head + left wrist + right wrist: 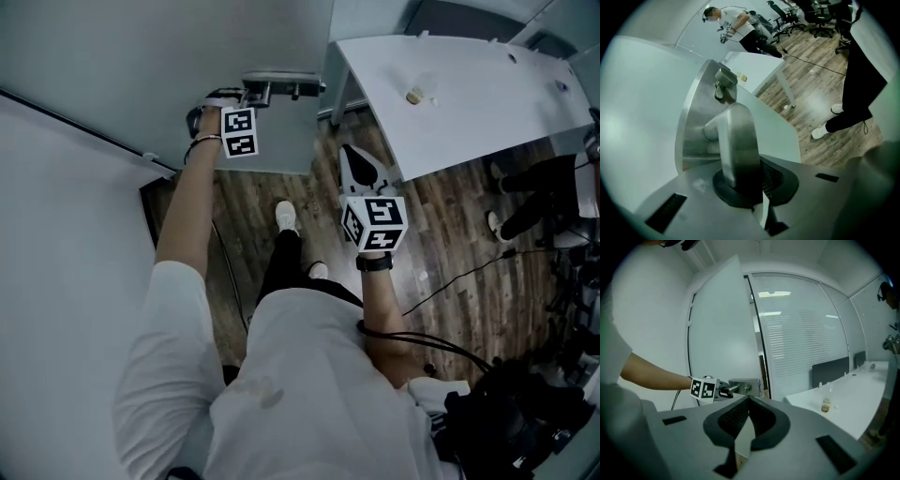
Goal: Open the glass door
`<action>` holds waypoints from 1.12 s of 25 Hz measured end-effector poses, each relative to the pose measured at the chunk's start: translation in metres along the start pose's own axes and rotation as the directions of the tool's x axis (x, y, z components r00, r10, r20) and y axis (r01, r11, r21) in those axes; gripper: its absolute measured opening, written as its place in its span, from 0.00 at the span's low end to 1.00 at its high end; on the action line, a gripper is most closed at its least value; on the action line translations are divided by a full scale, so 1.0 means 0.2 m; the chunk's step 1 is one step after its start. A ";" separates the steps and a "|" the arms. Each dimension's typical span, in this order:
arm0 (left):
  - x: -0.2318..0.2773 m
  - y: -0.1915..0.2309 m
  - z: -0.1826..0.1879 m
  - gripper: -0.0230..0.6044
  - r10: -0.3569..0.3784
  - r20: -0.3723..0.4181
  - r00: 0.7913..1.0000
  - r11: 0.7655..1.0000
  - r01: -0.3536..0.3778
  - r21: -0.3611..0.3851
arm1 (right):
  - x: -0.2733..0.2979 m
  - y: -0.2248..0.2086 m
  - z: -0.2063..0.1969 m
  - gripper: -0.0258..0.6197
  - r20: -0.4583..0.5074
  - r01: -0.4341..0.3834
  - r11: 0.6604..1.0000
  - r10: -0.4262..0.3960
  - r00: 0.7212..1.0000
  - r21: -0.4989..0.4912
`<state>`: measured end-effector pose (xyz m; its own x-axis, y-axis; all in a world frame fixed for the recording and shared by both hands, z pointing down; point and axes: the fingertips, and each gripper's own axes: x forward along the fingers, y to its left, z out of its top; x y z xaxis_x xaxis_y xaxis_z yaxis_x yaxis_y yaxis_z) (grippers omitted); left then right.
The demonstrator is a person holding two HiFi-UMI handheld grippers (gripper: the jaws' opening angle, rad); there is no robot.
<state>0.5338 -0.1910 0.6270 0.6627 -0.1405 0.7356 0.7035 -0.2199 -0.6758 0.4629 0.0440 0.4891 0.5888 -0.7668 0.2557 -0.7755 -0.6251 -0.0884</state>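
While left gripper (751, 183) pinches rounded brushed-steel lever handle (735, 140), right gripper (748, 422) pressed together, empty.

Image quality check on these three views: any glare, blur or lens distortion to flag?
Head view: dim, bluish, but the table edges are crisp. Left gripper view: strong fisheye, black corners; the close door handle looks soft; sheen on the wood floor. Right gripper view: fisheye bows the glass door at its edge; bright light strips show on the glass wall.
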 end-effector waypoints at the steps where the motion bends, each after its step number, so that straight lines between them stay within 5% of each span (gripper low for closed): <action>1: -0.04 -0.04 0.01 0.04 0.001 0.010 1.000 1.000 -0.001 0.014 | -0.04 0.00 -0.03 0.04 -0.007 -0.004 1.000 0.004 1.000 0.009; 12: -0.42 -0.49 0.04 0.04 -0.020 0.128 0.992 0.994 0.006 0.109 | -0.27 0.01 -0.03 0.04 0.028 0.011 0.998 -0.013 1.000 0.064; 28: -0.73 -0.83 -0.04 0.04 -0.029 0.241 0.970 0.973 -0.028 0.230 | -0.32 0.45 0.01 0.04 0.089 -0.026 0.999 0.030 0.996 -0.038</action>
<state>0.3176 -0.1408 0.6324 0.6847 0.1022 0.7217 0.7246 0.0120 -0.6891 0.3554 0.0367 0.4617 0.5834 -0.7949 0.1667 -0.7989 -0.5986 -0.0586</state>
